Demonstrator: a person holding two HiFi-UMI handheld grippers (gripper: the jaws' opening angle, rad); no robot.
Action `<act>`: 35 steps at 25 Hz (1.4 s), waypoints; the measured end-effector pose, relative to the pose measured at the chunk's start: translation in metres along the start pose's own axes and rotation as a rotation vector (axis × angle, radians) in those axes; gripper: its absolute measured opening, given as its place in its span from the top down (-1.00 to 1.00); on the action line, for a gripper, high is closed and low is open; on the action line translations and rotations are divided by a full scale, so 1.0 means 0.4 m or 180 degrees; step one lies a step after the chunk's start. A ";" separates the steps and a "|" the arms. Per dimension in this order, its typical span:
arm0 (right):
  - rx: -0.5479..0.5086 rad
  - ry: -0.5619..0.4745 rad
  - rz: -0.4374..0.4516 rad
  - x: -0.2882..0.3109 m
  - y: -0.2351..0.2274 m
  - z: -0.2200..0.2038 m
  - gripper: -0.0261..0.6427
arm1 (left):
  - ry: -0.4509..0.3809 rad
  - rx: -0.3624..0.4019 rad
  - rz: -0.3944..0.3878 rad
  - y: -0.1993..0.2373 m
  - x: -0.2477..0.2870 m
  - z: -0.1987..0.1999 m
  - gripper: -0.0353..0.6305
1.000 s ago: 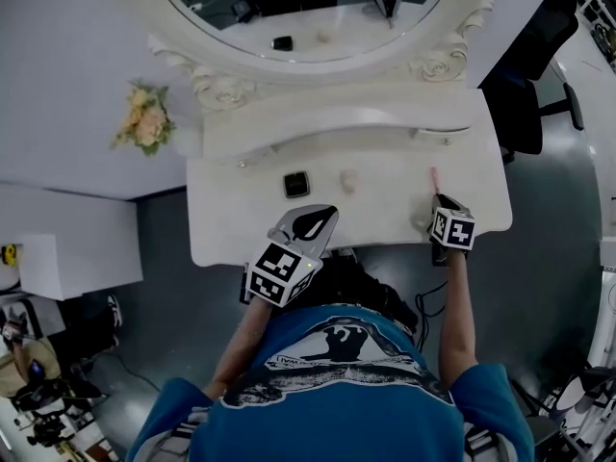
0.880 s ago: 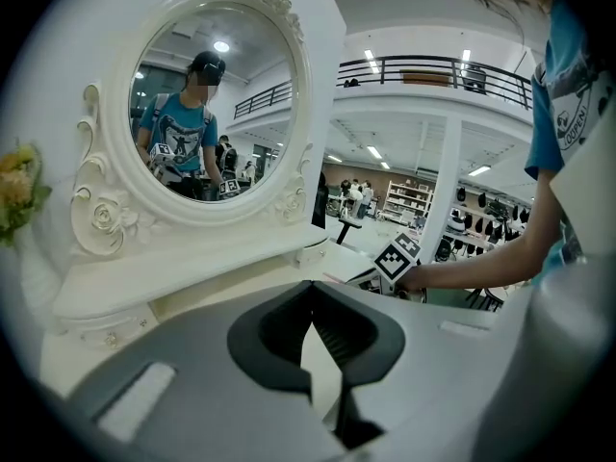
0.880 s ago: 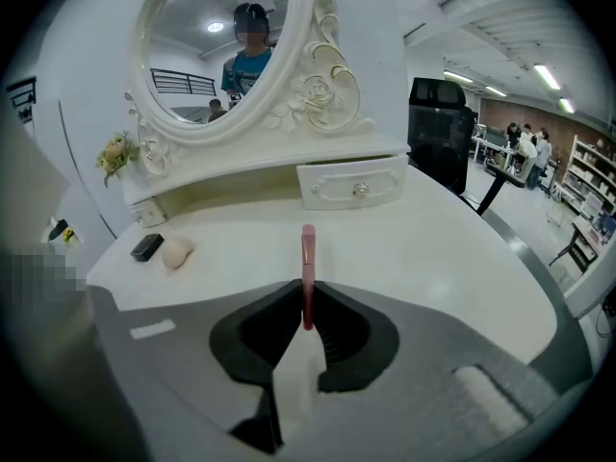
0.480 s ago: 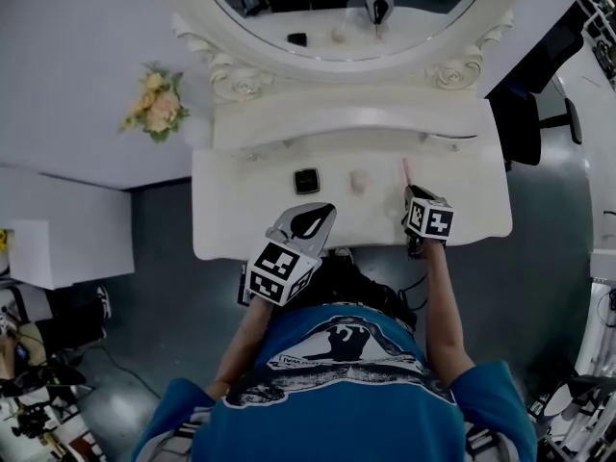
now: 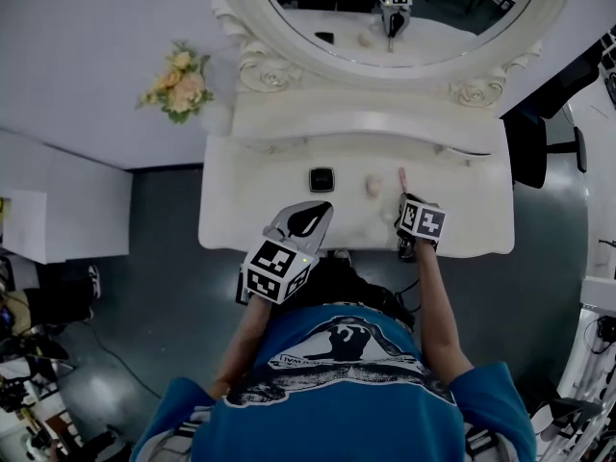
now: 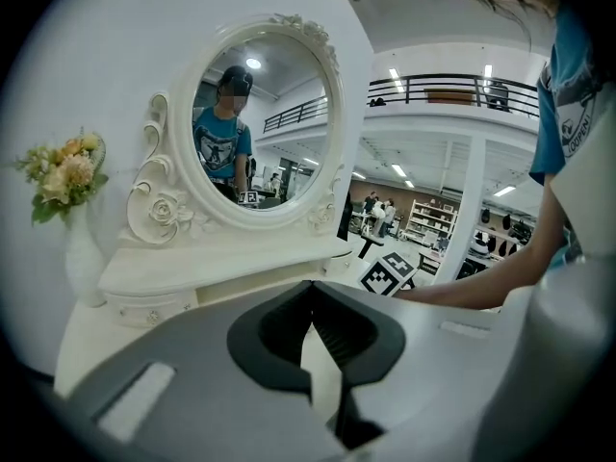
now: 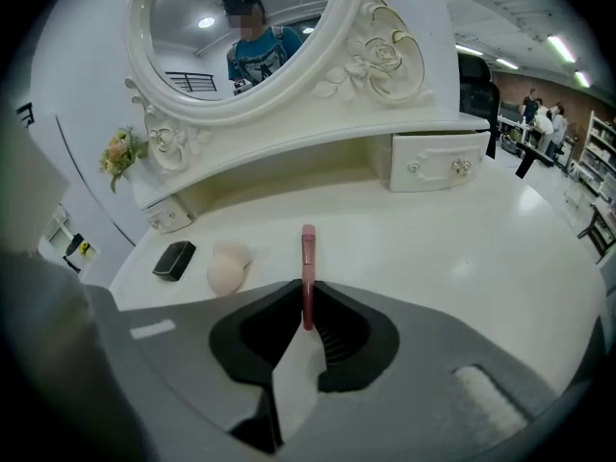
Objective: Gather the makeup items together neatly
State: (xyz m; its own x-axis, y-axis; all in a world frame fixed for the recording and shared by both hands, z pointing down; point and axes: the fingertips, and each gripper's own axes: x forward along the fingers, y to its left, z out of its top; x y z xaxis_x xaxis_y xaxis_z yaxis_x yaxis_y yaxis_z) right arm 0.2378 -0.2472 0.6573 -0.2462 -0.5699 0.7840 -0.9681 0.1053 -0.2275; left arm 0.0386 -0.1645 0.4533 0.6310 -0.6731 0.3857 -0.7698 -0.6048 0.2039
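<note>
My right gripper (image 7: 306, 287) is shut on a slim pink makeup stick (image 7: 307, 263), which points forward over the white vanity top (image 7: 462, 258). In the head view the pink stick (image 5: 402, 178) juts from the right gripper (image 5: 409, 200), just right of a beige makeup sponge (image 5: 372, 187). A black compact (image 5: 321, 179) lies left of the sponge. In the right gripper view the sponge (image 7: 227, 269) and compact (image 7: 174, 259) sit to the left of the stick. My left gripper (image 5: 306, 215) hovers at the vanity's front edge, jaws shut with nothing between them (image 6: 310, 301).
An oval mirror (image 5: 395, 8) in an ornate white frame stands behind a raised shelf with small drawers (image 7: 433, 166). A vase of flowers (image 5: 181, 82) stands at the far left. A black chair (image 5: 525, 147) sits to the right of the vanity.
My right gripper has carried the pink stick leftward, closer to the sponge. The head view has shifted, so the vanity appears further right. The left gripper has hardly moved.
</note>
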 end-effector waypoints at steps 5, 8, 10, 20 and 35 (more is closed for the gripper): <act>0.0025 0.0014 -0.0173 0.012 -0.007 -0.014 0.79 | -0.0019 -0.0038 0.0066 0.024 -0.023 -0.005 0.86; 0.0112 -0.0023 -0.0166 0.013 -0.007 -0.012 0.79 | -0.0026 -0.0046 0.0068 0.033 -0.032 -0.011 0.86; 0.0185 -0.0054 -0.0167 0.013 -0.007 -0.011 0.79 | -0.0035 -0.0042 0.0053 0.034 -0.035 -0.014 0.86; 0.0161 -0.0172 -0.0176 0.011 0.005 -0.011 0.66 | -0.0066 -0.0061 0.0032 0.052 -0.076 -0.028 0.86; 0.0021 -0.0534 0.0111 -0.133 0.109 -0.027 0.46 | 0.0055 -0.0198 -0.0149 0.090 -0.106 -0.105 0.86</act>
State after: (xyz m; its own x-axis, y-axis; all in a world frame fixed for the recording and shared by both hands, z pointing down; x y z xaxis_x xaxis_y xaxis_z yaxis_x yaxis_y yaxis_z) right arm 0.2082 -0.2035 0.6117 -0.2677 -0.6942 0.6682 -0.9586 0.1222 -0.2571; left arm -0.0197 -0.1398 0.4822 0.6651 -0.6368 0.3899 -0.7443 -0.6075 0.2773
